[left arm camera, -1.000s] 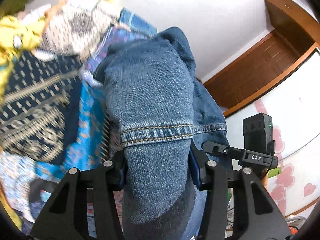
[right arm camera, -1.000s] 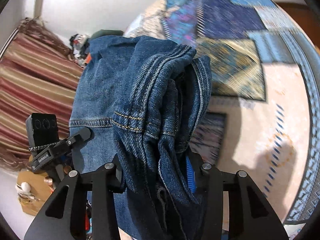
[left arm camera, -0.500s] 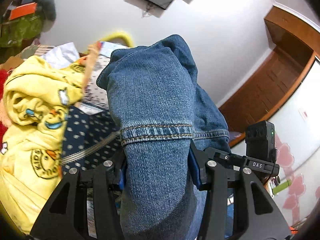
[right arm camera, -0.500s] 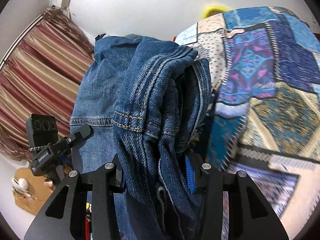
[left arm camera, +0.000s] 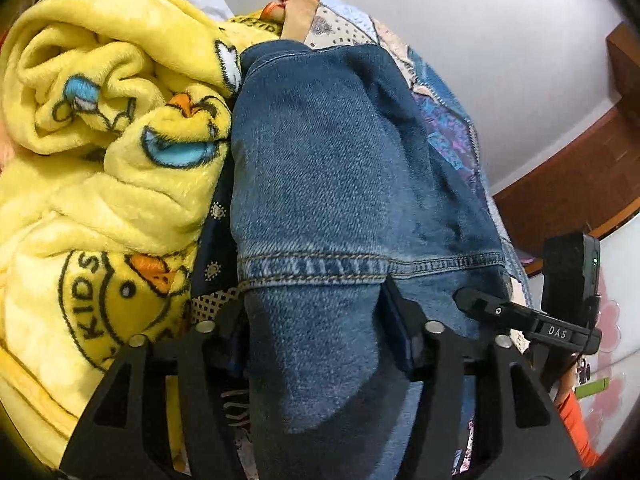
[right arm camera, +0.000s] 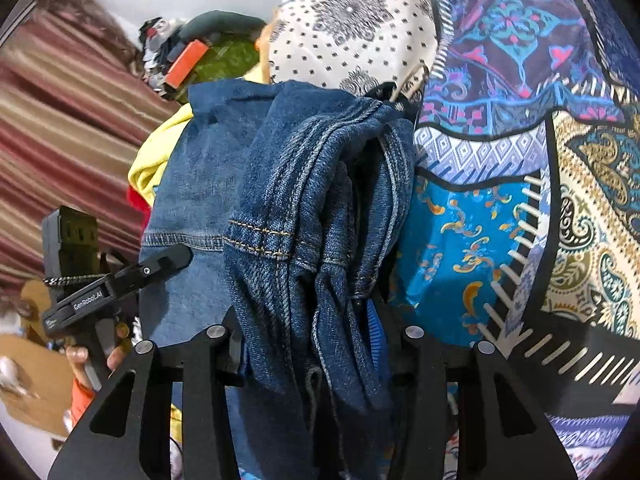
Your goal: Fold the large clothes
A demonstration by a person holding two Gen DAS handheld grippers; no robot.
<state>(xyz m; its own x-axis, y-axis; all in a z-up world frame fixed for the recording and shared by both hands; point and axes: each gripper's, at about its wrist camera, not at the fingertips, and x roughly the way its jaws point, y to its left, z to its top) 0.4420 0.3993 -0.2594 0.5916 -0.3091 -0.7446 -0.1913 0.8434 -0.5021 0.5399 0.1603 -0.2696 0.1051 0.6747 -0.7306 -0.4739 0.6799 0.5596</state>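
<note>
A pair of blue jeans [left arm camera: 328, 184] fills the middle of the left wrist view, one hemmed end clamped in my left gripper [left arm camera: 316, 332]. In the right wrist view the bunched jeans [right arm camera: 304, 208] are clamped in my right gripper [right arm camera: 308, 344]. Both grippers are shut on the denim. The far end of the jeans lies on the patchwork bedspread [right arm camera: 500, 152]. The other gripper shows at the right edge of the left wrist view [left arm camera: 560, 320] and at the left of the right wrist view [right arm camera: 92, 292].
A crumpled yellow fleece blanket [left arm camera: 100, 168] with cartoon prints lies right beside the jeans on the left. Striped curtains [right arm camera: 60, 128] and a heap of clothes [right arm camera: 192, 52] stand beyond the bed. A wooden door [left arm camera: 580, 184] is on the right.
Both grippers have swung down toward the bed with the jeans. The jeans now lie against the bedspread next to the yellow blanket. Both grips are unchanged.
</note>
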